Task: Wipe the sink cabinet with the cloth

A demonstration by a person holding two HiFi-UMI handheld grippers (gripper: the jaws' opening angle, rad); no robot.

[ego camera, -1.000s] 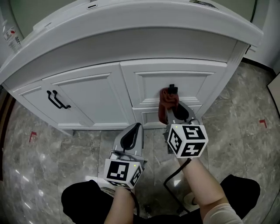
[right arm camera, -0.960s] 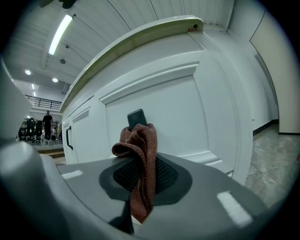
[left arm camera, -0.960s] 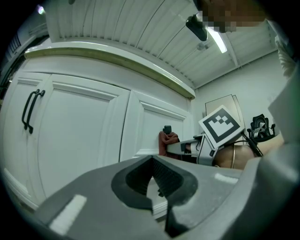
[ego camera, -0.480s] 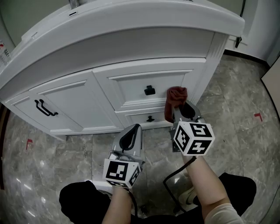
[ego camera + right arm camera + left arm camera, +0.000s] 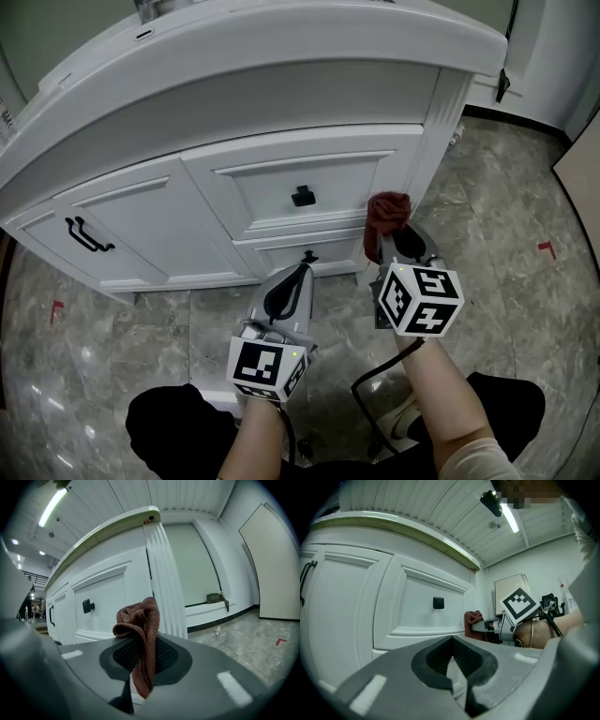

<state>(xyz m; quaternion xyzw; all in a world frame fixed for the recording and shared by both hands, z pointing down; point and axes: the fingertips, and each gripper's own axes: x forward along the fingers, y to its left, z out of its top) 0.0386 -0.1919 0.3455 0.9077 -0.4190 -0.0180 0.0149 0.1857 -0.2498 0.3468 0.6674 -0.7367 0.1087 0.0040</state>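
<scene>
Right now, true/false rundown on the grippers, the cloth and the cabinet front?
1. The right gripper is shut on the reddish-brown cloth. True.
2. The left gripper holds a second cloth. False: its jaws are together with nothing between them.
3. The cloth is at the left door of the sink cabinet. False: it is beside the fluted post at the cabinet's right end.
4. The upper drawer has a black square knob. True.
5. The upper drawer is pulled out. False: it sits closed, flush with the front.
</scene>
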